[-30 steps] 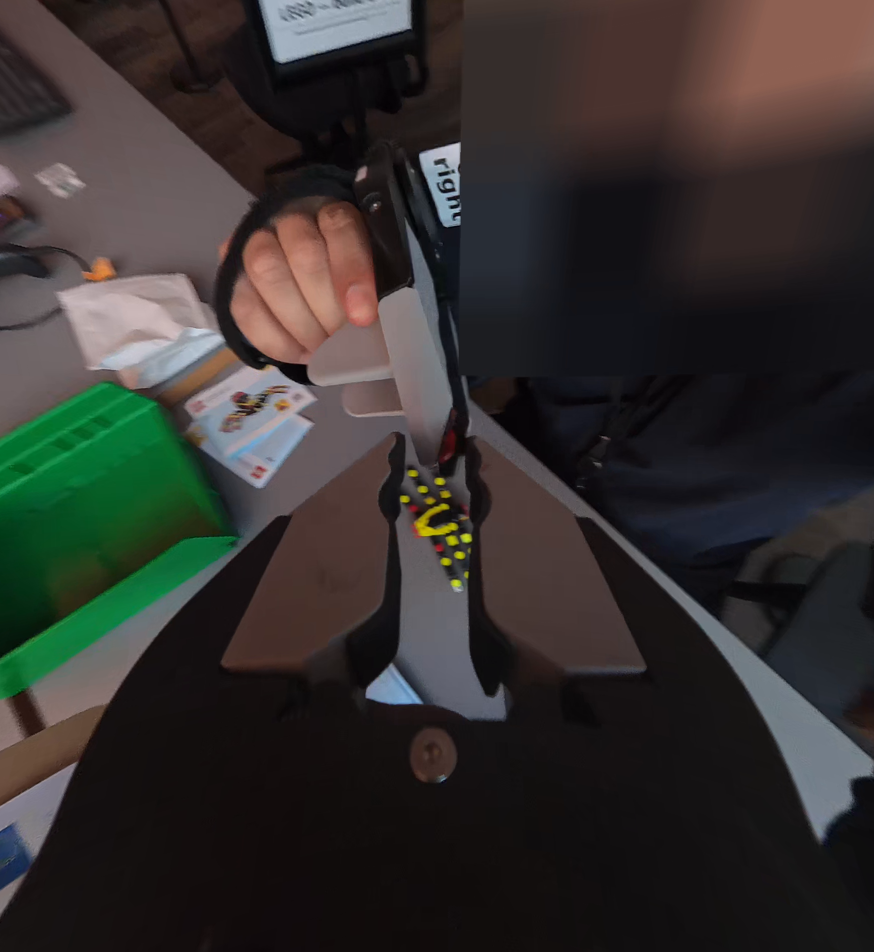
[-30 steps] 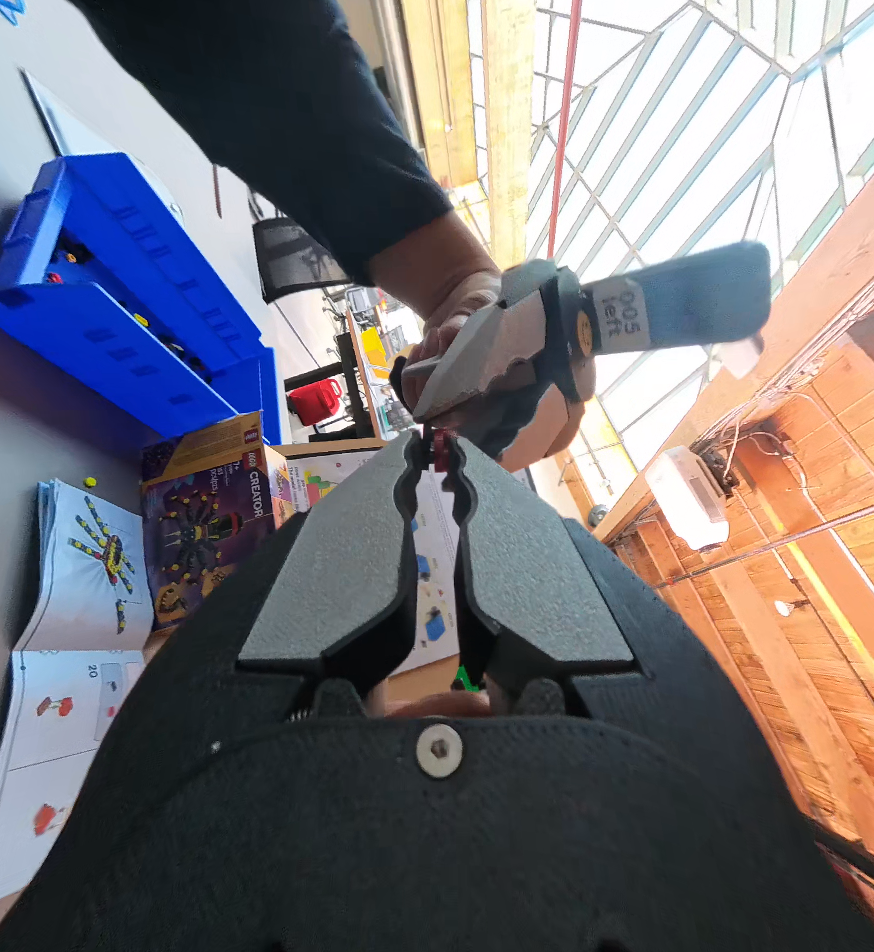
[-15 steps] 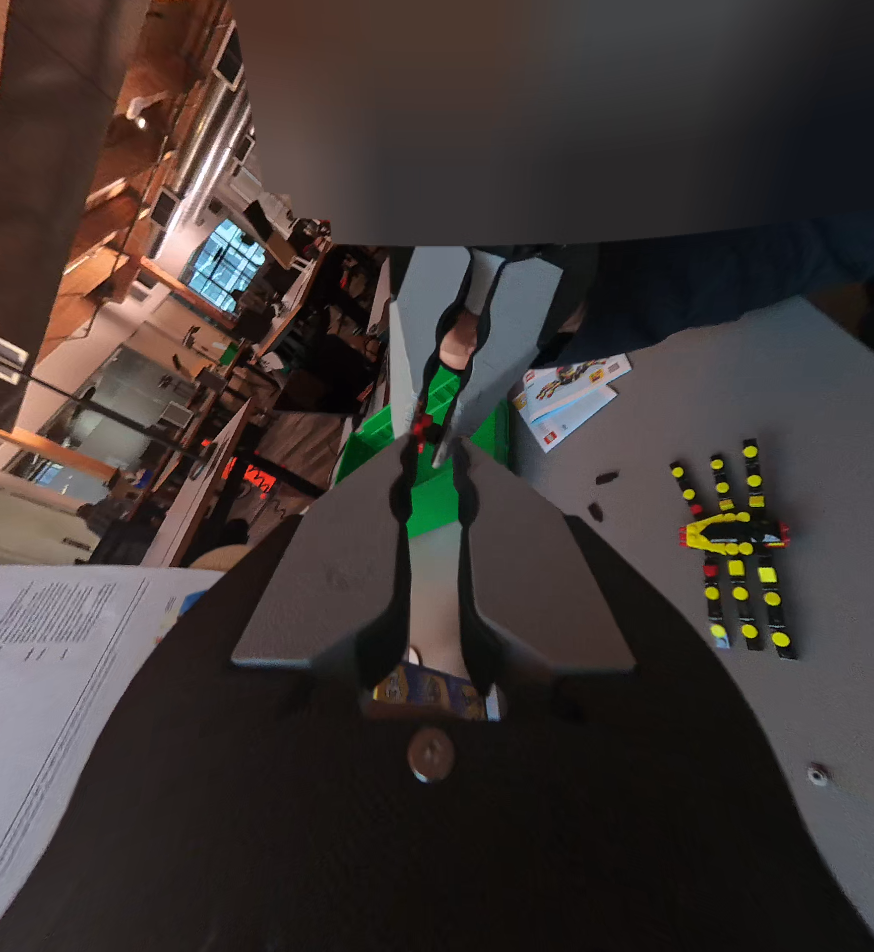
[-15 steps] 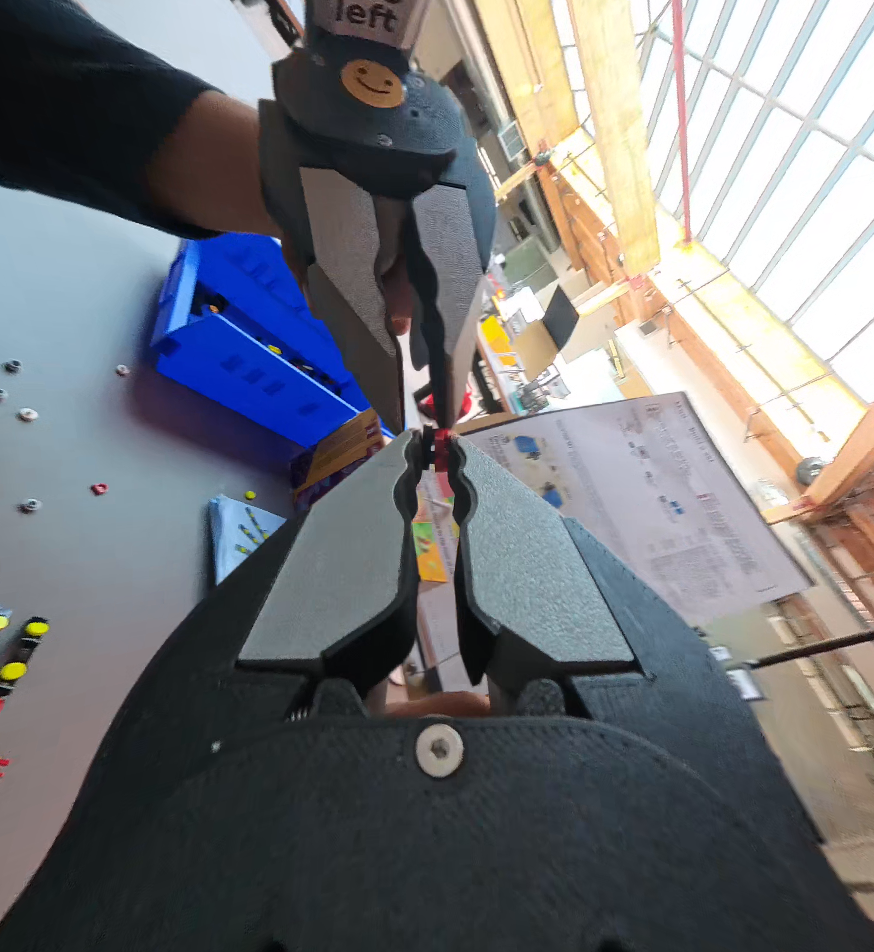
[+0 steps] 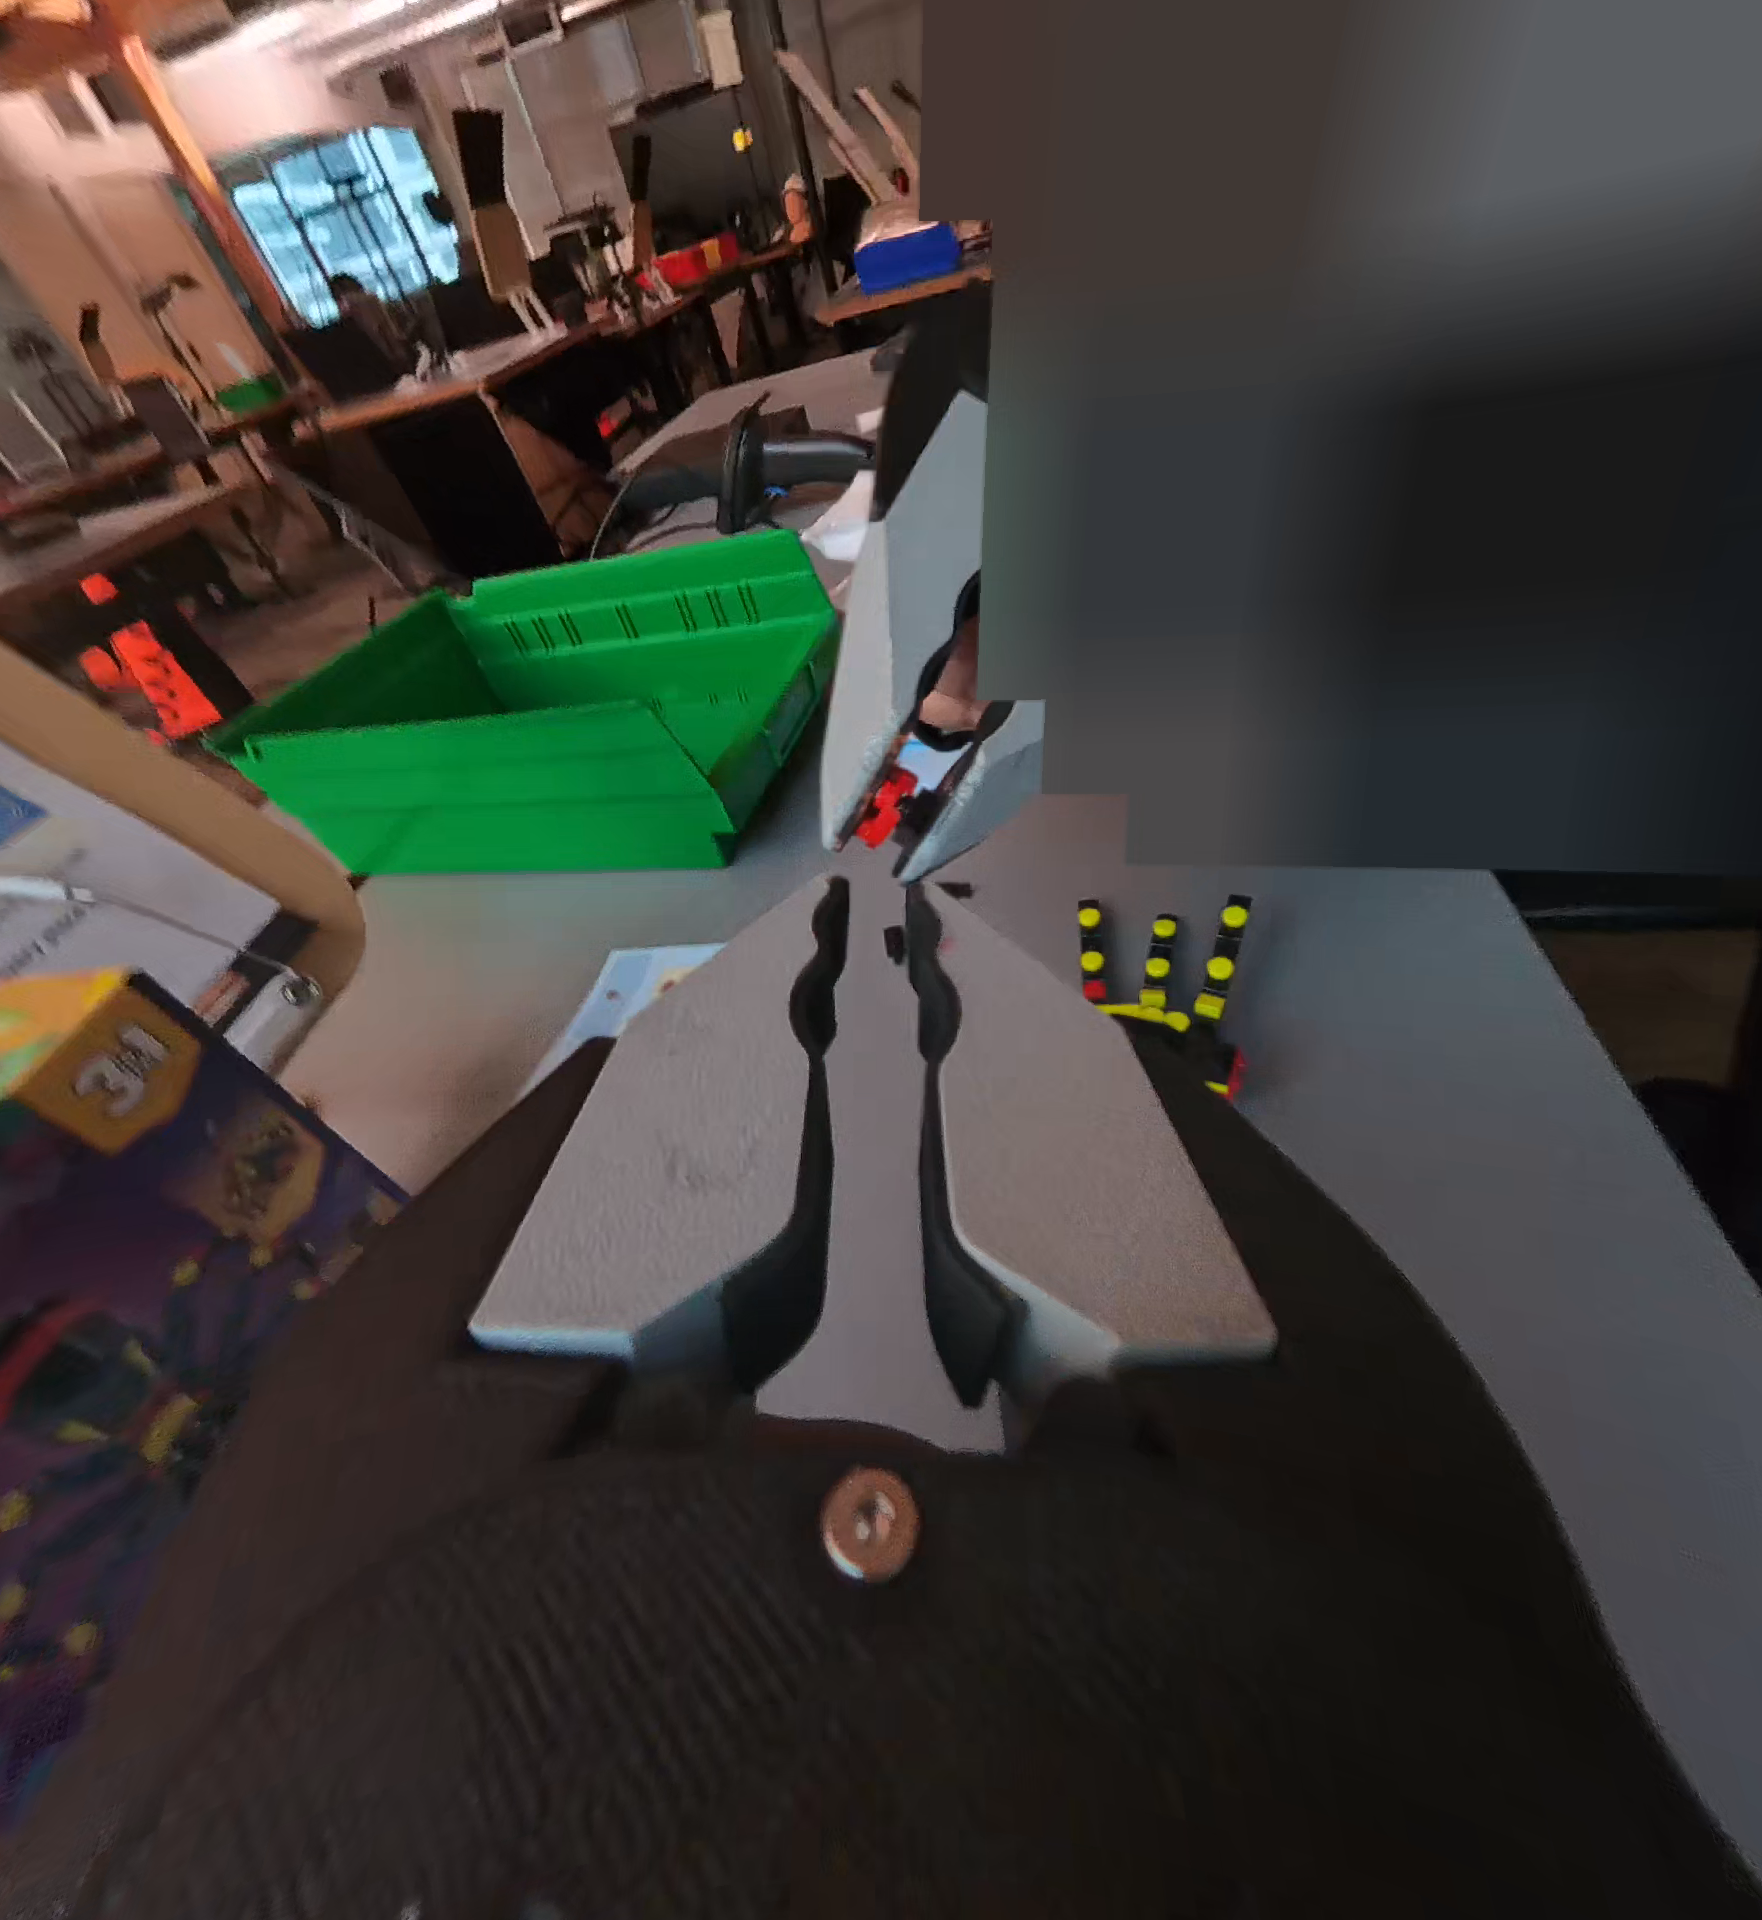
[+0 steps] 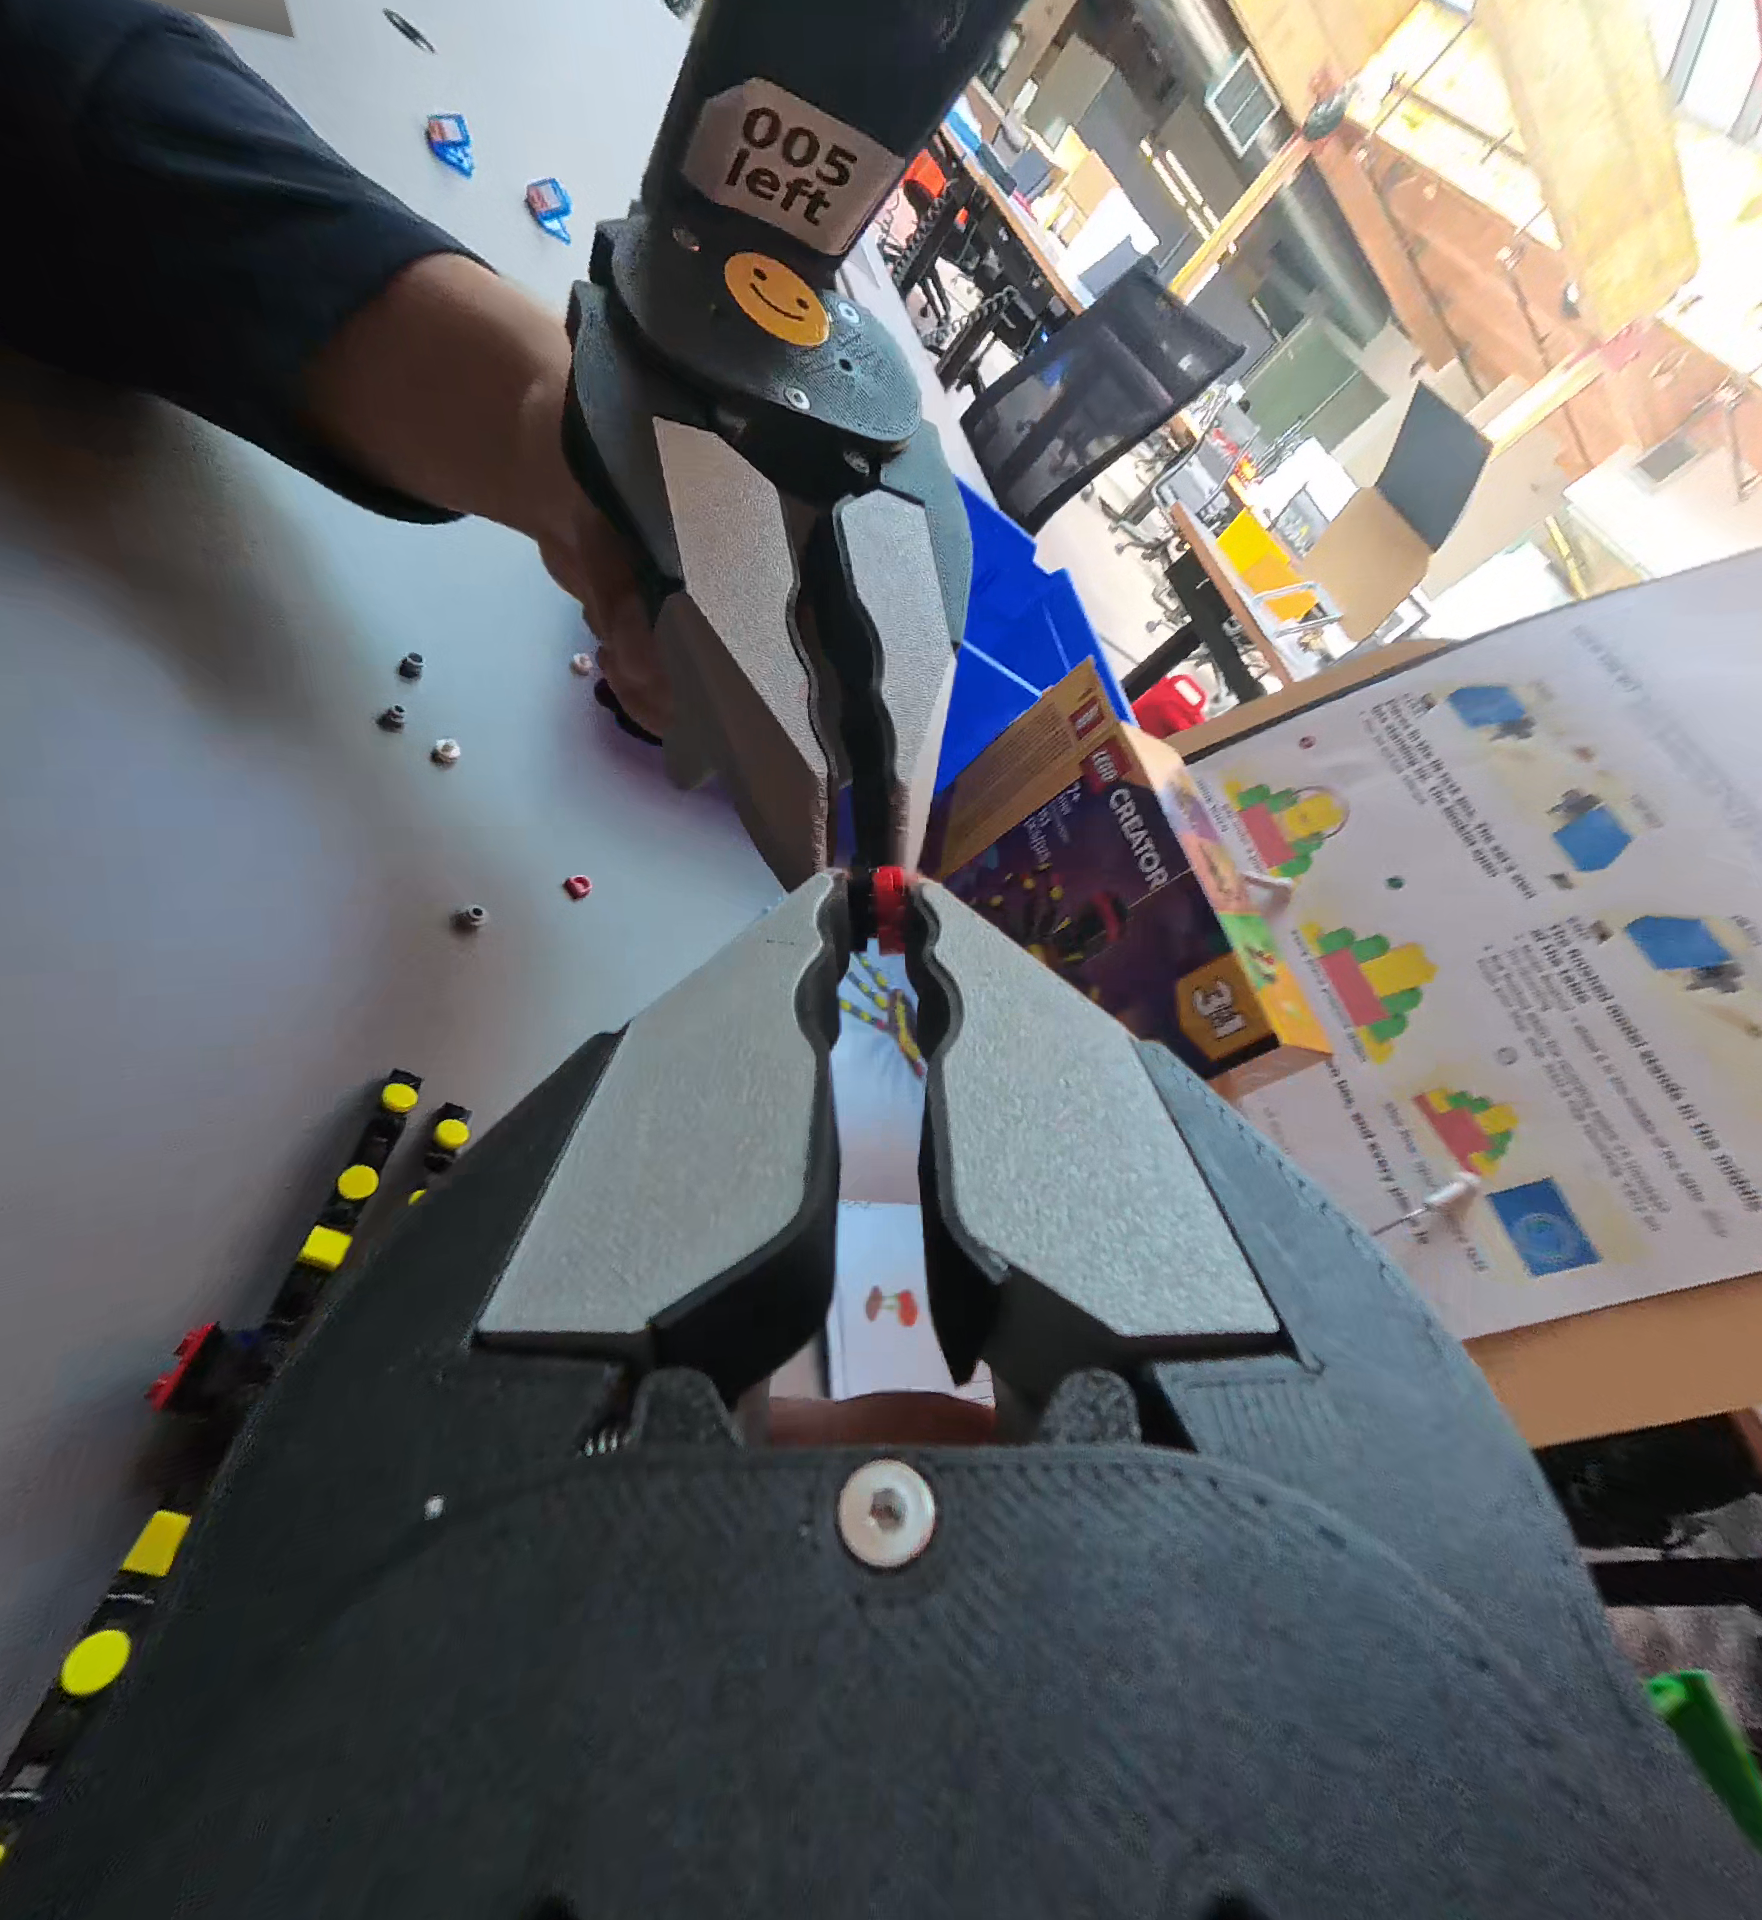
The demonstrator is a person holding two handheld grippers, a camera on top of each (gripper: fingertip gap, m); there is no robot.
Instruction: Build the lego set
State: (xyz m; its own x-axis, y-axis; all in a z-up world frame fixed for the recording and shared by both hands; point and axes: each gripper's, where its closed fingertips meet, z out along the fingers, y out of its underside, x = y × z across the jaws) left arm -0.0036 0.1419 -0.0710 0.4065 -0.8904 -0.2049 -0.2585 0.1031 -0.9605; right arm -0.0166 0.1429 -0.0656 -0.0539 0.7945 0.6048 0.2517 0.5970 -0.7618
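With the black-and-yellow spider model (image 5: 1157, 977) lying part-built on the worktop (image 5: 1479, 1195) at two o'clock, the right gripper (image 6: 877, 914) pinches a small red piece (image 6: 887, 909) aloft, the left gripper (image 5: 869, 914) slightly open, empty.

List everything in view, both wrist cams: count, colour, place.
small red Lego piece: 1, red, pinched at right gripper's tips
black-and-yellow Lego spider build: 1, on grey table
loose Lego studs: about six, dark, pale, red, scattered on table
green plastic bin: 1, far side of table
blue plastic bin: 1, behind left gripper
purple Lego box: 1, beside board
white instruction booklet: 1, flat on table
cardboard board with printed sheet: 1, propped up
right gripper: 1, grey-black, shut on piece
left gripper: 1, narrow gap, empty
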